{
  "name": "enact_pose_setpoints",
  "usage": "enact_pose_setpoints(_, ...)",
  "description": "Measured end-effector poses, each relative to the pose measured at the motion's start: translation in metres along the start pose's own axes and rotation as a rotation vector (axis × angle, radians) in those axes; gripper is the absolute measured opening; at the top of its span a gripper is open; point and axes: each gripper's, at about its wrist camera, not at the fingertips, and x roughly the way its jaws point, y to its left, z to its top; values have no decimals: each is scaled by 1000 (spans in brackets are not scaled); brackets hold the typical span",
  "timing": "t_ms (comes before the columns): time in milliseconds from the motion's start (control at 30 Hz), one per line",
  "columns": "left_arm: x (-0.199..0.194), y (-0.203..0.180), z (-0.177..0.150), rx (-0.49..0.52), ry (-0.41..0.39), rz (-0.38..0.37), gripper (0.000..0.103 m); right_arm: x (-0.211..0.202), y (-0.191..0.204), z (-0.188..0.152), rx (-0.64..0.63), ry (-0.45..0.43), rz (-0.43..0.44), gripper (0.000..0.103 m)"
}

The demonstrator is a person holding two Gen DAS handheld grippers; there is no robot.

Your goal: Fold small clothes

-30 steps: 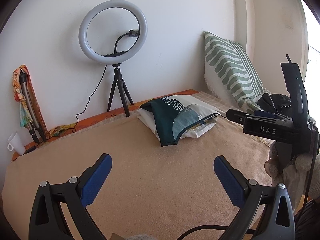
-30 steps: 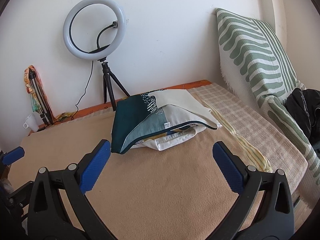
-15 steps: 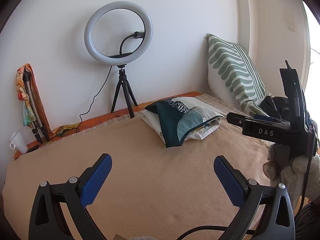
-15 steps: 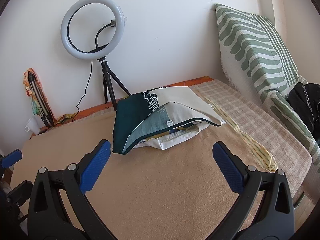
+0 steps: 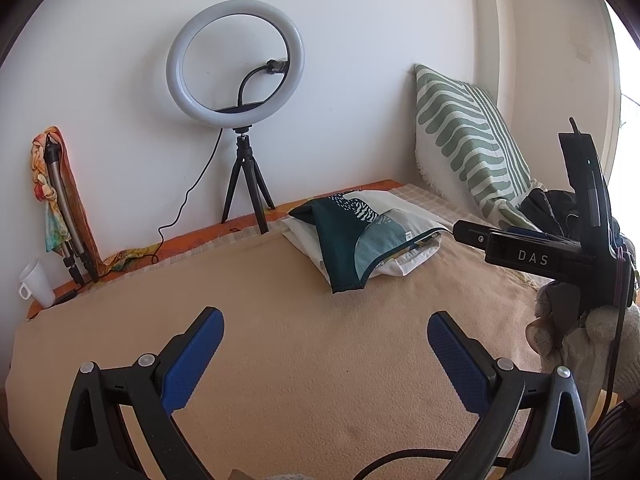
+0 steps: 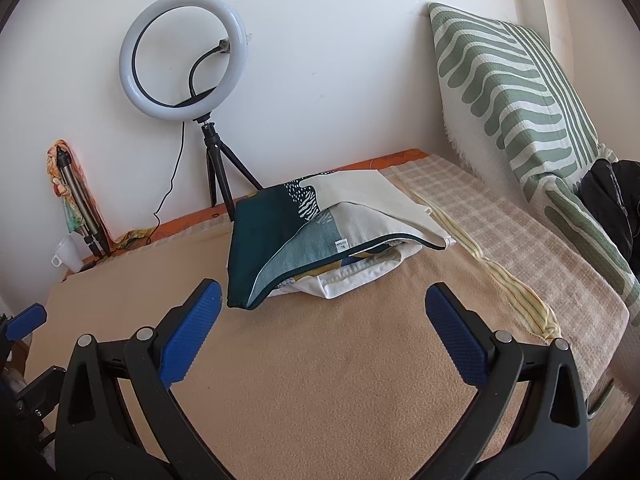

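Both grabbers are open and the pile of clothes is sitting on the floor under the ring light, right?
Not quite. Both the left gripper and right gripper are open, but the pile of clothes lies on the tan blanket covering the bed, beside the ring light. The right wrist view shows it best.

Bright, soft daylight enters from the right, blowing out the window (image 5: 628, 92); shadows are faint, focus sharp, and fisheye bending darkens every corner

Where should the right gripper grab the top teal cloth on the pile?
Judging by its pose, the near corner of the teal cloth: it overhangs the white pile, free above the blanket. Come in low from the front with the open right gripper.
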Motion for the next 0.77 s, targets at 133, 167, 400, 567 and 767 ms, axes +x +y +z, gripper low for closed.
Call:
enact_pose_setpoints(133, 2, 0, -1, -1, 8, -1, 103, 2, 0, 0, 3, 6, 6, 103)
enact_pose_setpoints(167, 3, -1, -1, -1, 9, 2, 103, 2, 0, -1, 5, 7, 7, 103)
enact_pose_setpoints(400, 5, -2, -3, 3, 9, 23, 103, 4, -2, -2, 12, 16, 10, 103)
enact_pose_setpoints(567, 8, -2, -4, -1, 15, 19, 103, 3, -3, -3, 20, 19, 15, 103)
enact_pose_setpoints(767, 9, -5, -7, 6, 17, 24, 103, 3, -6, -3, 30, 23, 19, 103)
